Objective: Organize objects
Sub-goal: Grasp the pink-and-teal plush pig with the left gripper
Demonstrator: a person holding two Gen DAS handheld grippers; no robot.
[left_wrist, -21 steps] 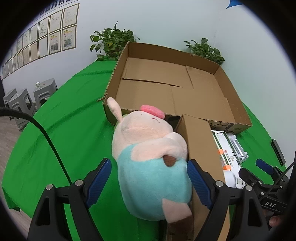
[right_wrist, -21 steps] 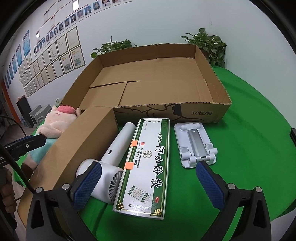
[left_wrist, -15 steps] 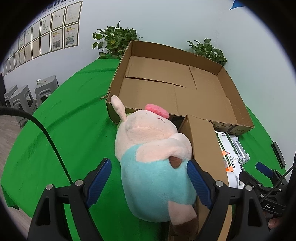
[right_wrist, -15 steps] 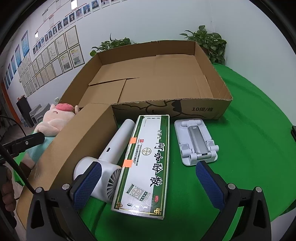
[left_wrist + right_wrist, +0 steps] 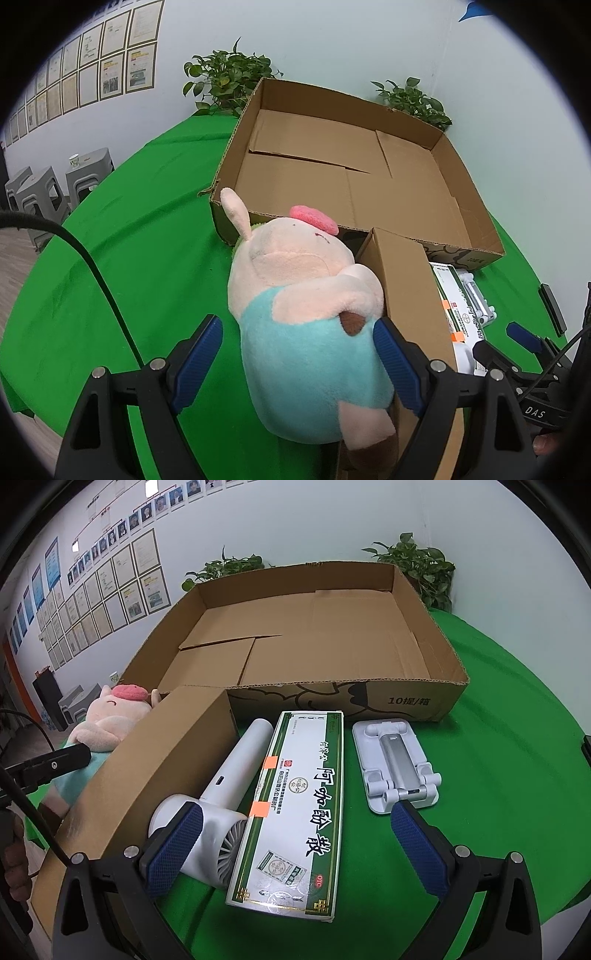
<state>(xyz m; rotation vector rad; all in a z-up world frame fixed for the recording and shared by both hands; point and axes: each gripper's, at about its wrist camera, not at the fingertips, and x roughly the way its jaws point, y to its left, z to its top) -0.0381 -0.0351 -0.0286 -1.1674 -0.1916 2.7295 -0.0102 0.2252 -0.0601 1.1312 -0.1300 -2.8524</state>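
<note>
A plush pig (image 5: 306, 332) in a teal shirt lies on the green cloth against a small closed cardboard box (image 5: 410, 295). My left gripper (image 5: 295, 354) is open around its body: the right pad touches it, the left pad stands off it. My right gripper (image 5: 295, 849) is open just above a green-and-white medicine box (image 5: 299, 805) and a white hair dryer (image 5: 229, 775). A white phone stand (image 5: 399, 764) lies to their right. Behind them stands a large empty cardboard tray box (image 5: 332, 694).
The table is round under a green cloth (image 5: 129, 258), and its edge falls away at the left. Potted plants (image 5: 229, 77) stand behind the tray box against the wall. Grey stools (image 5: 40, 188) stand on the floor to the left.
Both views have shifted only slightly. The pig stays between the left jaws at the same width. The right jaws stay wide over the medicine box.
</note>
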